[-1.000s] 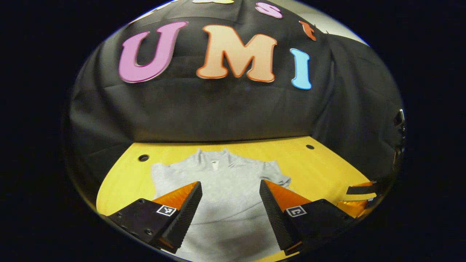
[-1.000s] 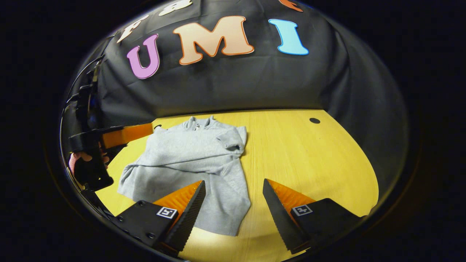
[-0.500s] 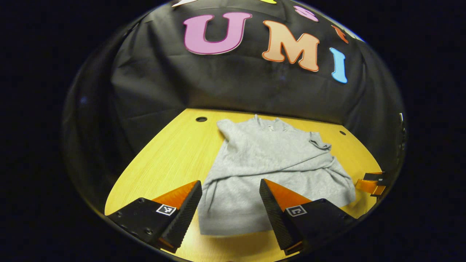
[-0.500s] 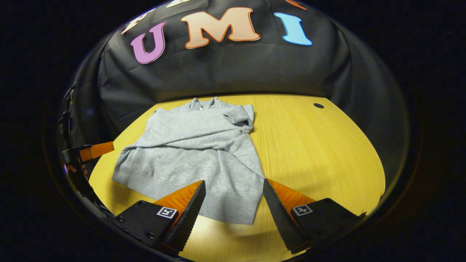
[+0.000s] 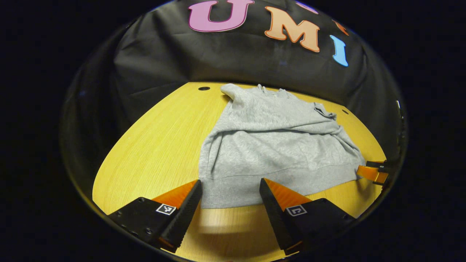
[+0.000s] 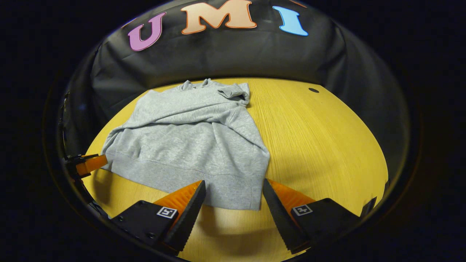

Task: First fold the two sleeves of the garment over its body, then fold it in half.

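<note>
Now, garment point(image 5: 276, 145): sleeves folded over body, flat on table point(image 5: 160, 138).
Left gripper point(image 5: 230, 189): wide open, empty.
Right gripper point(image 6: 233, 189): wide open, empty.

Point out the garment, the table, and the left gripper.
garment point(image 6: 189, 145), right gripper view, middle of its body.
table point(image 6: 320, 145), right gripper view, bare wood right of the garment.
left gripper point(image 5: 230, 189), left gripper view, midway between its fingertips.

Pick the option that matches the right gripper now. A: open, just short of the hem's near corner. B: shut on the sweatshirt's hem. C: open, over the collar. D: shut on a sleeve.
A: the right gripper has its jaws spread, with the grey sweatshirt's hem corner lying just ahead between them, ungrasped.
</note>
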A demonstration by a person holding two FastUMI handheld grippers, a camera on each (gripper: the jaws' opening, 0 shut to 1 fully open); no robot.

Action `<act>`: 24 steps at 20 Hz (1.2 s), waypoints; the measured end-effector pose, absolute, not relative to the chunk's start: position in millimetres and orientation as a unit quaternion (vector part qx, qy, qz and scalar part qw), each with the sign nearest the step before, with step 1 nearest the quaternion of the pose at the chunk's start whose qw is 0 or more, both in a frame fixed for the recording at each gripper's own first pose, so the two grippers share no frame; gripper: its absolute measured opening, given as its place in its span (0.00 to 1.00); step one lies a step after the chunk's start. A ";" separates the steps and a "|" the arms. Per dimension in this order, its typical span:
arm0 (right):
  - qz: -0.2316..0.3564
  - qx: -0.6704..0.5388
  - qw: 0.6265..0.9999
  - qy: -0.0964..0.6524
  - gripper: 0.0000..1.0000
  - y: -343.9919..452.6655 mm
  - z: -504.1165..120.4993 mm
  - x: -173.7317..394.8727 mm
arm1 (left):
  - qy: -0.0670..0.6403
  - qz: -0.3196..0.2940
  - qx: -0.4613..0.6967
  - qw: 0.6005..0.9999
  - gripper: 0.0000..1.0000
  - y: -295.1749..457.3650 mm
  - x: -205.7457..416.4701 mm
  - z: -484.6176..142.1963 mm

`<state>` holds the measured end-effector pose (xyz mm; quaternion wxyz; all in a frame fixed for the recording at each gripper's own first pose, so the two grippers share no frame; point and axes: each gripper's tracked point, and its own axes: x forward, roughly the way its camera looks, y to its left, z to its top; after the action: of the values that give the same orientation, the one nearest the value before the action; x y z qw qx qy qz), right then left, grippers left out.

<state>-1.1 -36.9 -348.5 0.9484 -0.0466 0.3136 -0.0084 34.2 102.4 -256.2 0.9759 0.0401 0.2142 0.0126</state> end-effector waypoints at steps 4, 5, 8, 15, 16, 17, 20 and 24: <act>-0.021 -0.033 0.953 0.301 0.99 -36.8 -347.8 -0.4 | 0.213 0.013 0.051 0.976 0.95 103.3 34.9 -262.9; -0.021 -0.034 0.954 0.298 0.98 -36.3 -348.0 -0.1 | 0.213 0.014 0.053 0.976 0.95 102.8 34.3 -264.1; -0.023 -0.028 0.954 0.296 0.89 -33.4 -351.2 0.4 | 0.212 0.015 0.045 0.976 0.95 104.0 34.8 -264.3; -0.012 -0.027 0.953 0.303 0.32 -17.8 -350.9 -3.7 | 0.209 -0.026 0.043 0.977 0.54 90.0 33.8 -265.7; -0.009 -0.026 0.951 0.307 0.33 -14.1 -352.1 -4.0 | 0.210 -0.033 0.035 0.977 0.47 85.6 34.3 -265.5; -0.010 -0.030 0.952 0.305 0.17 -12.7 -349.8 -4.3 | 0.210 -0.034 0.024 0.977 0.29 81.7 37.1 -266.3; -0.015 -0.040 0.949 0.311 0.11 -12.3 -349.7 -4.2 | 0.211 -0.033 0.028 0.977 0.04 76.3 39.1 -267.1; -0.020 -0.048 0.949 0.310 0.04 -10.9 -349.4 -2.5 | 0.217 -0.026 0.041 0.975 0.00 75.2 39.0 -266.2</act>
<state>-2.5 -10.9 -349.4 0.9494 -0.0478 0.3099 -0.0196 39.0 75.2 -266.2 0.9748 0.0412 0.2174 -0.0265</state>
